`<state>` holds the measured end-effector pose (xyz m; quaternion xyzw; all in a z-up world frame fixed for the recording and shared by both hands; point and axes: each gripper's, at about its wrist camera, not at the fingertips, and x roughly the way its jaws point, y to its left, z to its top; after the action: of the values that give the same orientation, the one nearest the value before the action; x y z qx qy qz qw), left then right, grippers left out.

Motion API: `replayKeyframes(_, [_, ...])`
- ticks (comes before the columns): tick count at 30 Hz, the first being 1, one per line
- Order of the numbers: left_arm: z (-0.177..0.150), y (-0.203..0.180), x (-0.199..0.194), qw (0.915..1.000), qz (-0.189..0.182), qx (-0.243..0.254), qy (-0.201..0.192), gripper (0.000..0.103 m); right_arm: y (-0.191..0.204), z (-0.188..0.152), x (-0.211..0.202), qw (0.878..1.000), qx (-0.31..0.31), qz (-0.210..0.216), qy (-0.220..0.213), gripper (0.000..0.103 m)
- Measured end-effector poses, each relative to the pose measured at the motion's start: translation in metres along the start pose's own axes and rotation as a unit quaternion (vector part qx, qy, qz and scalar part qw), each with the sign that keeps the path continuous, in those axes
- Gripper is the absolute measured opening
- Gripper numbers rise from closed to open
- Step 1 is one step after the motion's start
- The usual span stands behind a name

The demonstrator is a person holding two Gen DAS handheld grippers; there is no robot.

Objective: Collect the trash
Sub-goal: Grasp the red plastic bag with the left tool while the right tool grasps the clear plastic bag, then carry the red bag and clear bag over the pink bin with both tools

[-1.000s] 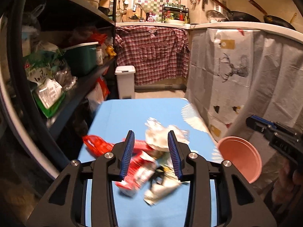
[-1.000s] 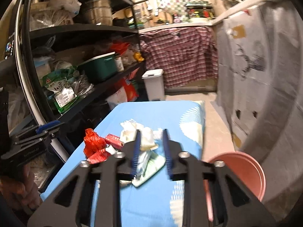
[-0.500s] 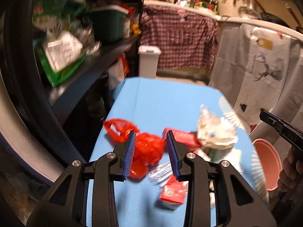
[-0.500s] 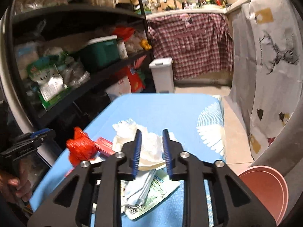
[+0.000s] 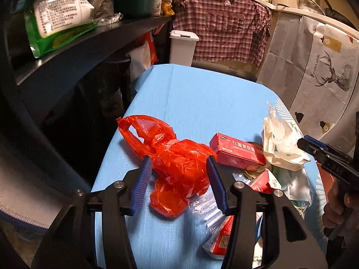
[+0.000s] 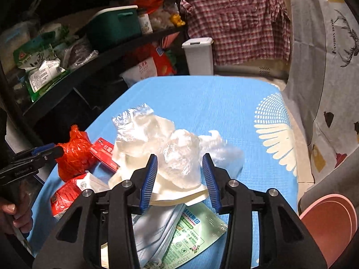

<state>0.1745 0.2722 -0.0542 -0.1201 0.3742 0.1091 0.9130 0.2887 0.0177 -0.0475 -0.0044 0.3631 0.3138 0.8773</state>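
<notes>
the left gripper (image 5: 178, 165) has just been spreading its jaws, which now stand apart on either side of a crumpled red plastic bag (image 5: 177, 168) lying on the blue table (image 5: 190, 94), the pads not pressing it. the right gripper (image 6: 179, 167) has also just been opening, and its jaws straddle a wad of clear plastic wrap (image 6: 170, 148) without pinching it. a red box (image 5: 237, 152) lies between the two piles, and a pink bin (image 6: 329, 224) sits off the table's right edge.

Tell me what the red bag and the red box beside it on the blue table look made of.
Red bag: thin plastic film, translucent and glossy, going by its sharp crinkles and shine. Red box: probably coated cardboard, with flat printed faces, straight edges and a slight sheen.
</notes>
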Motion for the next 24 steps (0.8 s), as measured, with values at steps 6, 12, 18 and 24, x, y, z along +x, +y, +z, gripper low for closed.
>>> replayKeyframes(6, [-0.003, -0.009, 0.007, 0.9996, -0.014, 0.017, 0.016, 0.038, 0.003, -0.003, 0.008, 1.000, -0.015, -0.009, 0.012, 0.043])
replayKeyframes(12, [-0.002, -0.009, 0.001, 0.9995, -0.009, 0.027, 0.010, 0.024, 0.001, -0.003, 0.004, 1.000, -0.017, -0.013, 0.006, 0.030])
replayKeyframes(18, [0.003, -0.016, -0.015, 0.9991, -0.010, 0.040, -0.011, 0.021, 0.003, 0.002, -0.012, 0.999, -0.022, -0.017, -0.019, 0.024])
replayKeyframes(24, [0.006, -0.026, -0.032, 0.9981, -0.011, 0.051, -0.032, 0.021, -0.001, 0.009, -0.033, 0.999, -0.016, -0.022, -0.041, 0.023])
